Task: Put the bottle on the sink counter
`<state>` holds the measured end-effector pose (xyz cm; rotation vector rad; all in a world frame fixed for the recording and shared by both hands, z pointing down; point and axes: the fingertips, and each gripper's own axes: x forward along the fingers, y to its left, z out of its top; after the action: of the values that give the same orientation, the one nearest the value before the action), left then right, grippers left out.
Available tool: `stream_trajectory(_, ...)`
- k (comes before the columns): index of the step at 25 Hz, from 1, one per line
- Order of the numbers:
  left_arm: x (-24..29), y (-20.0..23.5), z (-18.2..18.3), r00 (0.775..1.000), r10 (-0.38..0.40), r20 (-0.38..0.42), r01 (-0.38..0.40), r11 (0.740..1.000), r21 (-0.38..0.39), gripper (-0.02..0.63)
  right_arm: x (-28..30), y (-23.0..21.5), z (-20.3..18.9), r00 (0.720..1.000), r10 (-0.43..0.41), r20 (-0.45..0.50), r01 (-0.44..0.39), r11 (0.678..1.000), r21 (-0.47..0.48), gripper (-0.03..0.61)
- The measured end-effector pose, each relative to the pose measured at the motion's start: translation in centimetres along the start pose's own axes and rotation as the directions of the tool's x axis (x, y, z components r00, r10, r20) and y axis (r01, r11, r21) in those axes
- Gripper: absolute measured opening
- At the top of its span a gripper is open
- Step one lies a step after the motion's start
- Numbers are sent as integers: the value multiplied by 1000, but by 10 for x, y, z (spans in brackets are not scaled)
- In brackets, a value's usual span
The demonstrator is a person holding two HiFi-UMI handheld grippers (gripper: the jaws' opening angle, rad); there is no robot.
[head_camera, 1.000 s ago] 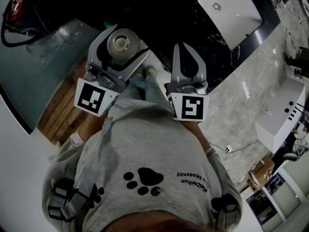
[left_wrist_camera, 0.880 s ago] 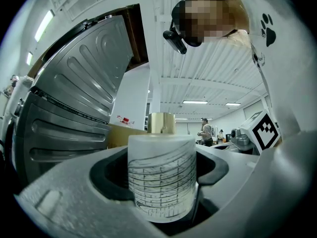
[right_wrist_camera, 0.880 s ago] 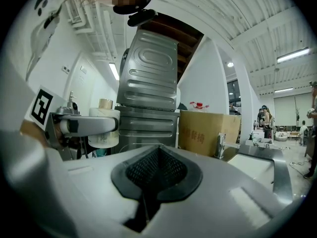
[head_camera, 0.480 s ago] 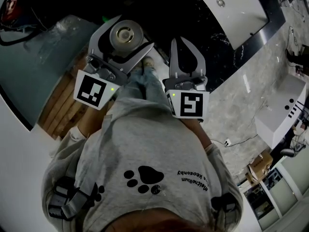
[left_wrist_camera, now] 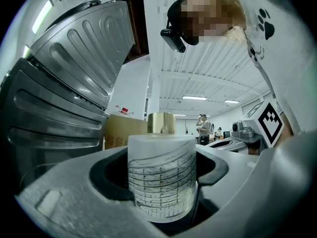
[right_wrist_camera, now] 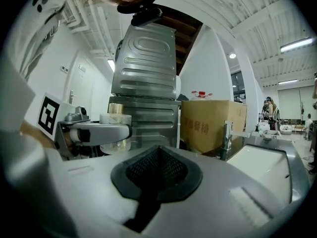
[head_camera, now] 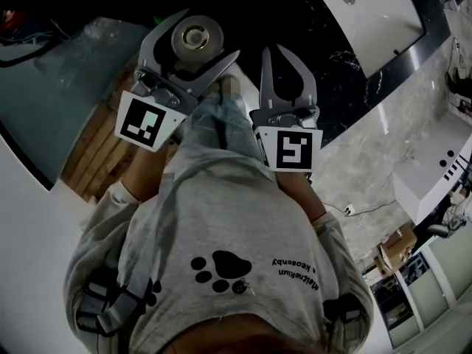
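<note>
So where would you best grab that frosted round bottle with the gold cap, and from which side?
Grip the frosted round bottle around its straight-walled body, coming in from the side with one jaw on each flank. The body is wide and even, whereas the gold cap is narrower and offers less to press on. The left tongs hold it just so.

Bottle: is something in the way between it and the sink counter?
Nothing seems to block it. The left gripper holds the bottle, and only the shut, empty right gripper sits beside it, on the sink counter's side.
</note>
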<state>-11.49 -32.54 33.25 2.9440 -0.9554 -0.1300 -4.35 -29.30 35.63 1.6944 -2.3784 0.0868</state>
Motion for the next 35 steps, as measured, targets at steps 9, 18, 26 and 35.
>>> stream_trajectory(9, 19, 7, -25, 1000, -15, -2, 15, 1000, 20, 341, 23, -9, -29, 999, 28, -34, -27, 999, 26, 3)
stream_trajectory(18, 33, 18, -51, 1000, -15, -17, 15, 999, 30, 341, 40, -13, -51, 998, 43, -51, -40, 998, 56, 3)
stream_trajectory(26, 45, 26, -67, 999, -13, -40, 14, 999, 39, 341, 47, -13, -60, 997, 52, -54, -49, 997, 66, 3)
stream_trajectory(35, 58, 34, -82, 997, -3, -76, 5, 1000, 25, 341, 57, -16, -67, 996, 64, -66, -58, 995, 80, 3)
